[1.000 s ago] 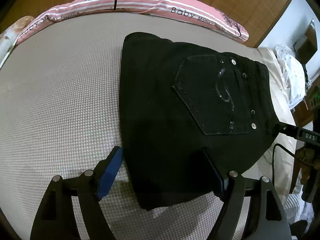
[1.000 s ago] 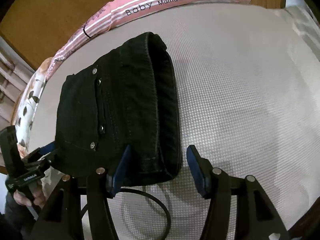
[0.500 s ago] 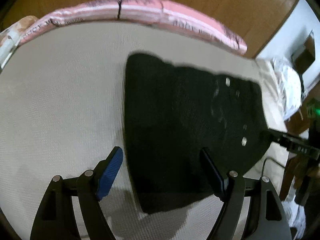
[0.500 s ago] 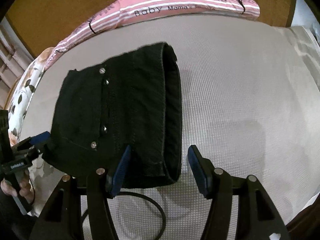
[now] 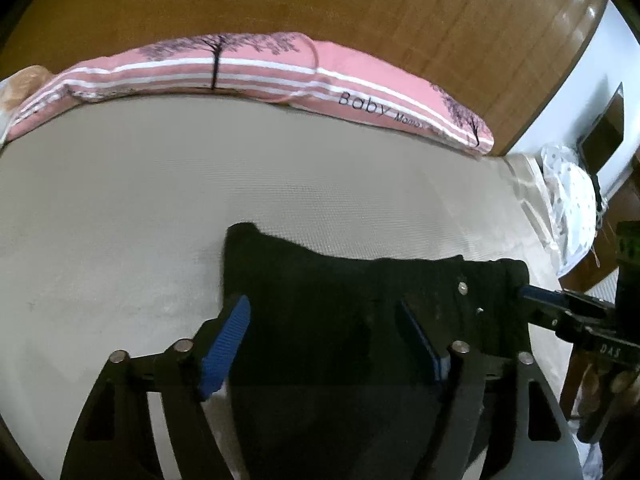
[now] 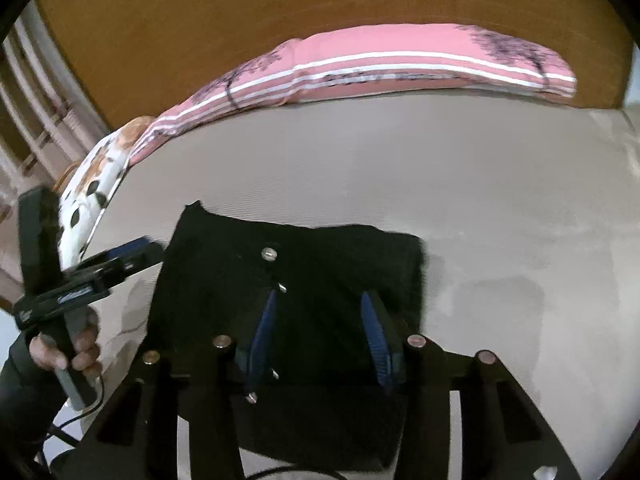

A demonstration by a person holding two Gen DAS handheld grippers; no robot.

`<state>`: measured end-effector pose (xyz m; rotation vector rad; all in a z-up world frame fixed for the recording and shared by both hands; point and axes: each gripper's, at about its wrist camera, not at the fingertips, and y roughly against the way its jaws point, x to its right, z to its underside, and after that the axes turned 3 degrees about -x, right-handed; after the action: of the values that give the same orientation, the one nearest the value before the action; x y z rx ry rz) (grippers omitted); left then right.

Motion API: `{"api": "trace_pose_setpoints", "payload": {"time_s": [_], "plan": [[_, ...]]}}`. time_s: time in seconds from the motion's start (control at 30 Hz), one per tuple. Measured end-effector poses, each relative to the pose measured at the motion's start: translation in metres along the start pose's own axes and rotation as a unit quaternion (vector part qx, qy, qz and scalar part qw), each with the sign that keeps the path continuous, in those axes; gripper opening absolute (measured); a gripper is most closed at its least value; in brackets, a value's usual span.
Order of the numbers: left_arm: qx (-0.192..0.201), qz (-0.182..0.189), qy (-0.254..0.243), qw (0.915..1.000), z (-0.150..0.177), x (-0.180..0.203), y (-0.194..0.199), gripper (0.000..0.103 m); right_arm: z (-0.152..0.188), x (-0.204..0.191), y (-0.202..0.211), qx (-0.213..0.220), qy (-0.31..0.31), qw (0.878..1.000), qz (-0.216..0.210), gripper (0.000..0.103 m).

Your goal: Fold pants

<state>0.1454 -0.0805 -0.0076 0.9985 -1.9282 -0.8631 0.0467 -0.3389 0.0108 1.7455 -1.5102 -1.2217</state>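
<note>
The black pants (image 5: pixel 344 320) lie folded into a thick bundle on the beige mattress (image 5: pixel 120 208). They also show in the right wrist view (image 6: pixel 304 280) with silver rivets on top. My left gripper (image 5: pixel 324 336) is open, its blue-padded fingers (image 5: pixel 226 336) straddling the bundle's near-left part from above. My right gripper (image 6: pixel 320 332) is open, its fingers over the bundle's near edge. Each gripper shows in the other's view: the right gripper (image 5: pixel 568 312) at the bundle's right edge, the left gripper (image 6: pixel 100 268) at its left edge.
A pink striped pillow (image 5: pixel 280 72) lies along the wooden headboard (image 5: pixel 320 0). A floral pillow (image 6: pixel 92 192) sits at the mattress's left end. A white dotted cloth (image 5: pixel 572 208) lies off the right side. A black cable (image 6: pixel 80 420) hangs near the hand.
Both grippers have tilted up and moved forward over the bundle, so the pants now sit low in both views between the fingers. Both stay open.
</note>
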Motion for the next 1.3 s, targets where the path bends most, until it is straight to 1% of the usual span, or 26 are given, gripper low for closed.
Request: {"api": "trace_pose_setpoints", "payload": {"time_s": [0.03,0.1,0.17,0.23,0.3,0.33,0.37,0.4,0.47,0.53,0.63,0.73,0.77,0.9,1.0,1.03,1.07,1.1,1.17,1.2,1.27,1.3], "plan": [[-0.007,-0.005,-0.003,1.0000,-0.005,-0.002,-0.009,0.071,-0.002,-0.003,-0.006,-0.002,0.006,1.000,0.002,0.040],[-0.019,-0.023,-0.002,0.9996,-0.011,-0.007,-0.023,0.070,-0.007,-0.003,-0.018,-0.011,0.011,1.000,0.013,0.036],[-0.030,-0.035,0.001,0.9989,-0.016,-0.015,-0.037,0.070,-0.011,0.004,-0.030,-0.023,0.003,0.999,0.024,0.030],[-0.027,-0.038,-0.007,0.9989,-0.019,-0.015,-0.039,0.073,-0.012,0.009,-0.035,-0.028,0.001,0.999,0.024,0.028],[-0.034,-0.056,-0.026,0.9975,-0.018,-0.013,-0.045,0.077,-0.014,0.011,-0.037,-0.030,0.002,0.999,0.024,0.027],[-0.045,-0.054,-0.022,0.9973,-0.018,-0.016,-0.051,0.077,-0.014,0.013,-0.039,-0.032,0.000,0.999,0.023,0.027],[-0.055,-0.037,0.002,0.9978,-0.017,-0.025,-0.055,0.078,-0.014,0.014,-0.040,-0.033,-0.003,0.999,0.021,0.027],[-0.043,-0.028,0.014,0.9986,-0.016,-0.029,-0.051,0.078,-0.015,0.014,-0.041,-0.033,-0.003,0.999,0.021,0.027],[-0.047,-0.028,0.022,0.9982,-0.015,-0.029,-0.047,0.077,-0.015,0.012,-0.042,-0.034,0.002,0.999,0.026,0.027],[-0.044,-0.030,0.018,0.9984,-0.012,-0.025,-0.036,0.077,-0.013,0.009,-0.038,-0.036,0.004,0.999,0.026,0.030],[-0.025,-0.028,-0.009,0.9992,0.000,-0.012,-0.008,0.077,-0.005,0.010,-0.024,-0.037,-0.006,0.999,0.015,0.033],[-0.015,-0.013,-0.034,0.9992,0.017,0.002,0.016,0.077,0.012,0.019,-0.007,-0.042,-0.032,0.999,0.000,0.035],[-0.020,-0.007,-0.044,0.9988,0.026,0.008,0.023,0.077,0.020,0.024,-0.002,-0.045,-0.042,0.998,-0.005,0.035],[-0.045,0.010,-0.065,0.9968,0.053,0.023,0.031,0.077,0.045,0.039,0.011,-0.055,-0.079,0.995,-0.018,0.035],[-0.067,-0.009,-0.082,0.9944,0.078,0.031,0.028,0.077,0.061,0.048,0.011,-0.061,-0.096,0.993,-0.028,0.035],[-0.075,-0.015,-0.081,0.9938,0.084,0.031,0.025,0.077,0.065,0.049,0.008,-0.063,-0.104,0.992,-0.035,0.035],[-0.081,-0.023,-0.079,0.9933,0.091,0.032,0.023,0.077,0.068,0.049,0.005,-0.064,-0.107,0.991,-0.052,0.035],[-0.079,-0.030,-0.084,0.9929,0.096,0.034,0.023,0.077,0.070,0.047,0.004,-0.065,-0.107,0.990,-0.062,0.035],[-0.070,-0.044,-0.098,0.9917,0.104,0.039,0.025,0.077,0.071,0.039,0.006,-0.055,-0.094,0.992,-0.056,0.034],[-0.069,-0.046,-0.097,0.9918,0.106,0.040,0.026,0.077,0.070,0.036,0.010,-0.047,-0.083,0.994,-0.051,0.033],[-0.068,-0.042,-0.086,0.9931,0.107,0.037,0.024,0.077,0.069,0.033,0.017,-0.029,-0.074,0.996,-0.048,0.023],[-0.069,-0.042,-0.082,0.9933,0.106,0.035,0.022,0.077,0.068,0.033,0.020,-0.022,-0.073,0.996,-0.053,0.023]]}}
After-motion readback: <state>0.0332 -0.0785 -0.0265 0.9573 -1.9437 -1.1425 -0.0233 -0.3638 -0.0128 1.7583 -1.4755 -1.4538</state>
